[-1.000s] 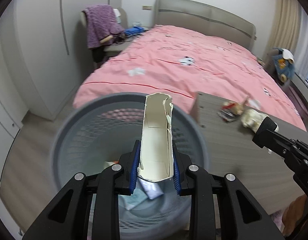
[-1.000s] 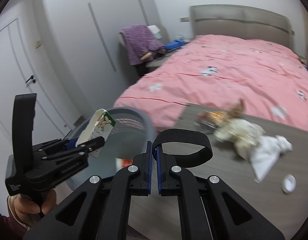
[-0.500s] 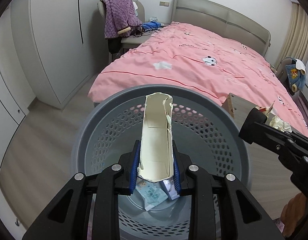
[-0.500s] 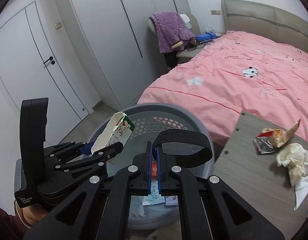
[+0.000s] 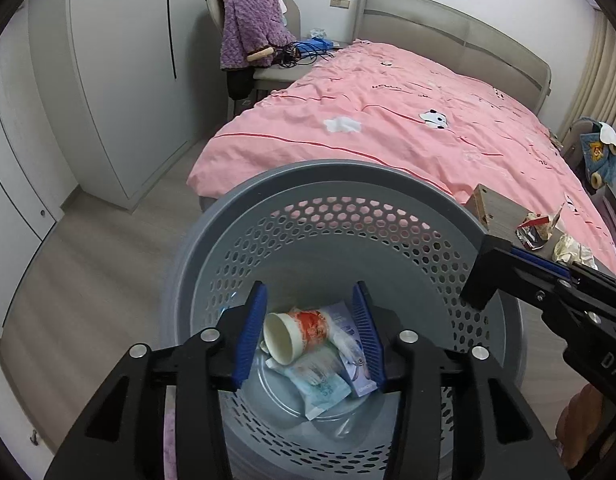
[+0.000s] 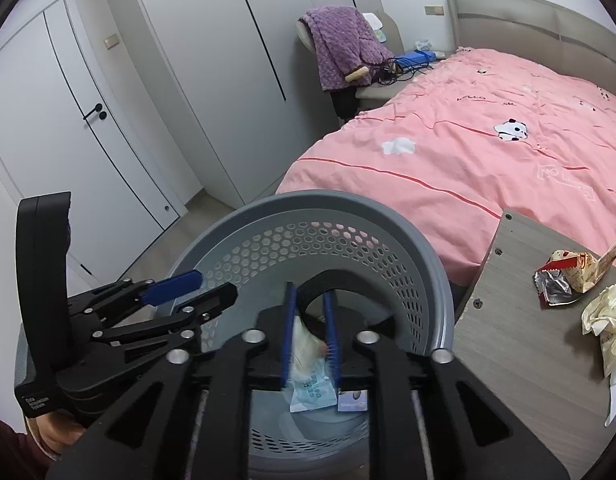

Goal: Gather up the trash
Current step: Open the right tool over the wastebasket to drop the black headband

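I count two grippers: my left gripper (image 5: 309, 330), its jaws opening with nothing between them, and my right gripper (image 6: 311, 334), jaws also opening. There is one grey basket (image 5: 387, 184). Inside it I count one paper cup (image 5: 296, 334) and two flat packets (image 5: 321, 386); more may lie hidden underneath. On the one wooden table (image 6: 507, 320) I count one torn snack wrapper (image 6: 563, 280) and one crumpled paper wad (image 6: 607, 320). One pink bed (image 6: 487, 152), one chair (image 6: 383, 92), one purple blanket (image 6: 343, 46).
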{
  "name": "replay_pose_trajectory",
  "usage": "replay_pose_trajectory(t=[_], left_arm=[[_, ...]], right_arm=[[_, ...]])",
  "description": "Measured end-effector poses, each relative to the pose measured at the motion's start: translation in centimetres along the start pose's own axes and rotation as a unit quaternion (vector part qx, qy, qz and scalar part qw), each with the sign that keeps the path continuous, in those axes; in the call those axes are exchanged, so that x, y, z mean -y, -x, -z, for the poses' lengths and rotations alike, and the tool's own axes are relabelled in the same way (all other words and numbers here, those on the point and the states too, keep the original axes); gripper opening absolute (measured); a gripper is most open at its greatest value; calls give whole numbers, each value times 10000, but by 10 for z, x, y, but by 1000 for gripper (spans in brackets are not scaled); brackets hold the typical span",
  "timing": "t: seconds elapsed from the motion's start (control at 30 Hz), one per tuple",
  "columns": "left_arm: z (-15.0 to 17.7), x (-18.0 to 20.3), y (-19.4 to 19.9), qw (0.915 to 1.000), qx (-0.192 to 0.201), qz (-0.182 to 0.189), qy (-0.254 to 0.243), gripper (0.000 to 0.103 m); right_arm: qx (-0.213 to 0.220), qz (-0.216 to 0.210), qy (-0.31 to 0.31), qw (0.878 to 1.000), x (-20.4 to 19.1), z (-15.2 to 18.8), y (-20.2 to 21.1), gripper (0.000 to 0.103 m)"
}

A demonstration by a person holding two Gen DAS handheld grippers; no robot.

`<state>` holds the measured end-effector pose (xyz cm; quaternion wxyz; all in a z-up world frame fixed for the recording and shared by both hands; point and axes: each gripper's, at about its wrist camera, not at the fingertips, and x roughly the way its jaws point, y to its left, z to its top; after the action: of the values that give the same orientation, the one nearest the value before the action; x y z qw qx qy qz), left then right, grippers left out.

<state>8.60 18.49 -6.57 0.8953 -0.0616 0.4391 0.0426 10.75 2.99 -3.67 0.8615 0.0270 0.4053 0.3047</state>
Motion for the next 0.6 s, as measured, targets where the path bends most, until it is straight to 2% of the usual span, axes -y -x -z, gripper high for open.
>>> replay_pose_trajectory(t=[0.03, 0.4, 0.6], left_arm=[[0, -1, 1, 10000, 3, -19, 20, 51], [6, -2, 9, 9996, 102, -265, 56, 58], [7, -4, 19, 9991, 229, -335, 90, 64]], right_arm=[[21, 19, 7, 10000, -1, 0, 1, 36], [65, 261, 24, 9996, -1, 6, 5, 37], [129, 458, 33, 9989, -2, 12, 12, 47]])
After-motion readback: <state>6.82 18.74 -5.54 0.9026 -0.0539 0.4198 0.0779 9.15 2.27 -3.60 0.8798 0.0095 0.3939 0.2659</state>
